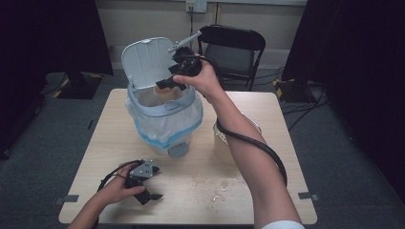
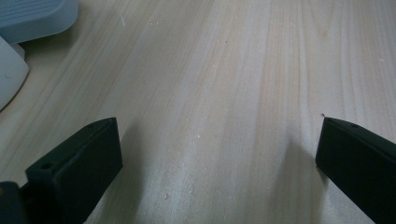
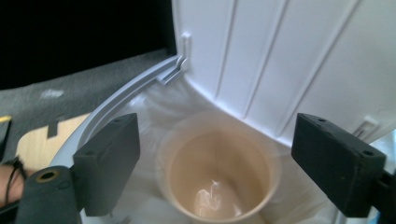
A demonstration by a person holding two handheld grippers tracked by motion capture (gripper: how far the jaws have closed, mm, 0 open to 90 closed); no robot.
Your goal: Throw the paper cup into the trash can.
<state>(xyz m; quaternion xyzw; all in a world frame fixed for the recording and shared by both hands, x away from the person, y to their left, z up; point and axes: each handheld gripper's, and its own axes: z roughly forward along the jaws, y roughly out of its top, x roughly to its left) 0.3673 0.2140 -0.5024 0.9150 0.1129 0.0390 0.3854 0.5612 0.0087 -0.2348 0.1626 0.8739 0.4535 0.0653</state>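
A white lidded bin (image 1: 165, 114) lined with a clear plastic bag stands on the far left of the wooden table (image 1: 272, 114), its lid (image 1: 145, 59) tipped up and back. My right gripper (image 1: 166, 84) hovers over the bin's mouth, pointing down into it. In the right gripper view it (image 3: 215, 128) is open, and a pale beige cup (image 3: 219, 172) lies in the bag below the jaws, untouched by either pad. My left gripper (image 1: 153, 187) rests low on the table near the front left. Its jaws (image 2: 219, 126) stand wide apart over bare wood.
A round container (image 1: 220, 139) sits right of the bin, partly hidden by the right forearm. A wet patch with scraps (image 1: 215, 188) lies at the table's front centre. A black folding chair (image 1: 231, 47) stands behind the table. The bin's foot (image 2: 28, 18) is close to the left gripper.
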